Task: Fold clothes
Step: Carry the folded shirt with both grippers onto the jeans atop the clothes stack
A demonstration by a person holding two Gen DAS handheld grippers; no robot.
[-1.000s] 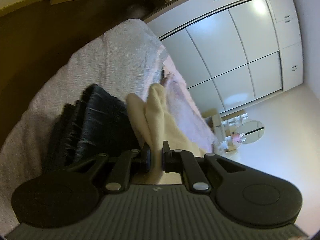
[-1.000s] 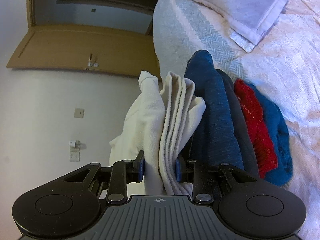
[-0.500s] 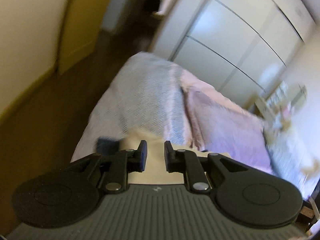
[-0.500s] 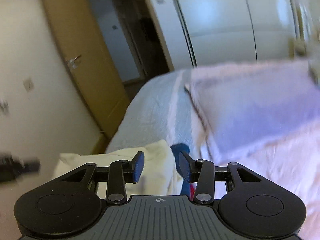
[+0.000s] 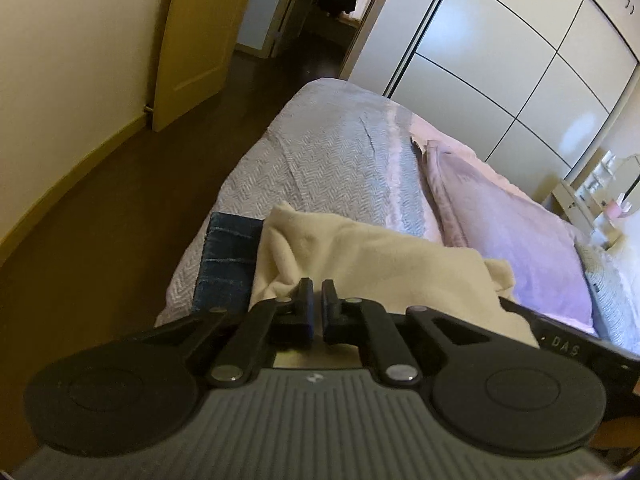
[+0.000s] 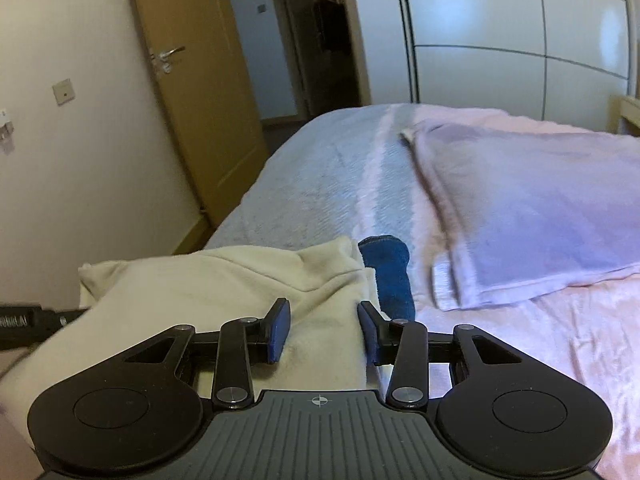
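The left gripper (image 5: 316, 300) is closest in its view, and its jaws are closing, with only a thin gap left between them. They sit right at the near edge of the cream cloth (image 5: 372, 264), but it is hard to tell if any cloth is pinched in that gap. The right gripper (image 6: 324, 316) has its jaws spread apart, with a fold of the same cream cloth (image 6: 224, 280) lying between them; the pads do not seem to squeeze it. The cream cloth lies in a soft heap on the near end of the bed (image 6: 320, 172). Just beside it is a folded blue garment (image 6: 390, 276), peeking out on the right in the right view and on the left (image 5: 228, 260) in the left view. Farther along the bed rests a folded pale pink blanket (image 6: 532, 216). Past the bed stands a wooden door (image 6: 192, 92) with a metal handle, next to a dark open doorway. White wardrobe doors (image 5: 500, 68) fill the far wall.
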